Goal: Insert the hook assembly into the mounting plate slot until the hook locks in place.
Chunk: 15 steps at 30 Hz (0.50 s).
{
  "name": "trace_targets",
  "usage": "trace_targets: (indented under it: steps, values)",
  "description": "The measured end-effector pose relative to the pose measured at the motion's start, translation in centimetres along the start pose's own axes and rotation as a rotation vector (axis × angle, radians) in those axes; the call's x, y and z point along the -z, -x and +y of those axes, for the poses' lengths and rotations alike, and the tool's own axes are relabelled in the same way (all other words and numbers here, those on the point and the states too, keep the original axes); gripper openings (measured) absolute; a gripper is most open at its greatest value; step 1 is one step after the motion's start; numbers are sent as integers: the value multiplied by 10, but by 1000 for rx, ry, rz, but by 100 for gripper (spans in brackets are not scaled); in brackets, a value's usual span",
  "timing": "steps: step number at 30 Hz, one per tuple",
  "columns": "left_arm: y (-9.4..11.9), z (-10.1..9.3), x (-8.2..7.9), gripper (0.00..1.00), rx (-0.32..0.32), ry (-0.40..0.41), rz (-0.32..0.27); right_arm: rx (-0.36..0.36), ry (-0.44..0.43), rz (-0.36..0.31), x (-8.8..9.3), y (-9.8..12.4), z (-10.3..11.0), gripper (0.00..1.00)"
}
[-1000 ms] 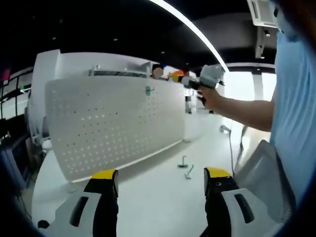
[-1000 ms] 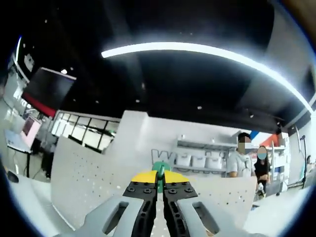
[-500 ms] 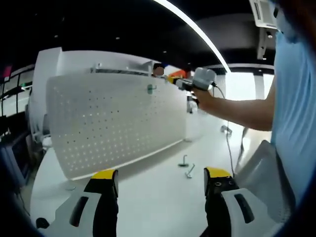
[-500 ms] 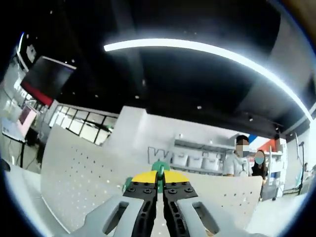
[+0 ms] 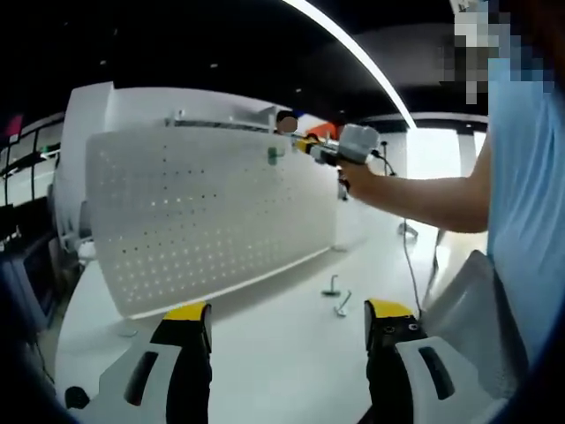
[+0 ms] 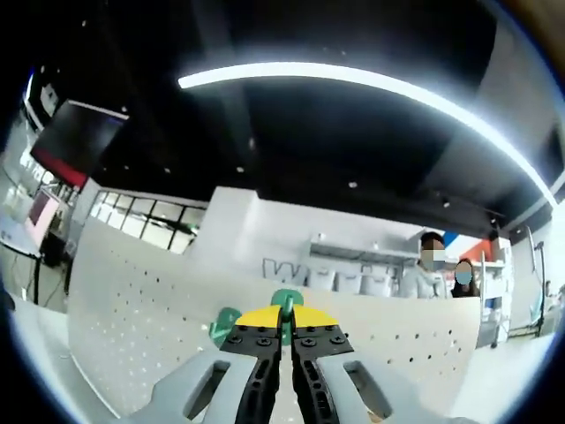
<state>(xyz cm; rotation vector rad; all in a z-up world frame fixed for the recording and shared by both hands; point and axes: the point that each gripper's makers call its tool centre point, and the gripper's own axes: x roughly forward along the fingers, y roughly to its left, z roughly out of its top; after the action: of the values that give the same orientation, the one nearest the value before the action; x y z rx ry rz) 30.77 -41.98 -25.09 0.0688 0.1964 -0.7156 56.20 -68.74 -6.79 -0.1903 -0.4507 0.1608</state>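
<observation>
Right gripper (image 6: 282,320) is pressing a green hook (image 6: 284,300) at the pegboard's (image 5: 212,216) top edge.

Its fingers (image 6: 258,327) are clenched on the hook, whose green tip is showing just past their yellow tips, against the white perforated board; a second green piece (image 6: 222,325) is sitting just left of them. In the left gripper view the left gripper (image 5: 287,331) is hanging released above the white surface (image 5: 265,353), with two loose metal hooks (image 5: 335,296) lying ahead between its fingers and the board. Grey wall lettering behind the board is starting with "W"; the rest is hidden.
</observation>
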Motion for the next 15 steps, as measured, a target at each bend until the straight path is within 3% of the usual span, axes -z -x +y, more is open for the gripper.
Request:
trace_targets:
  steps: [15]
  values:
    - [-2, 2, 4, 71, -10, 8, 13, 12, -27, 23, 16, -6, -2, 1]
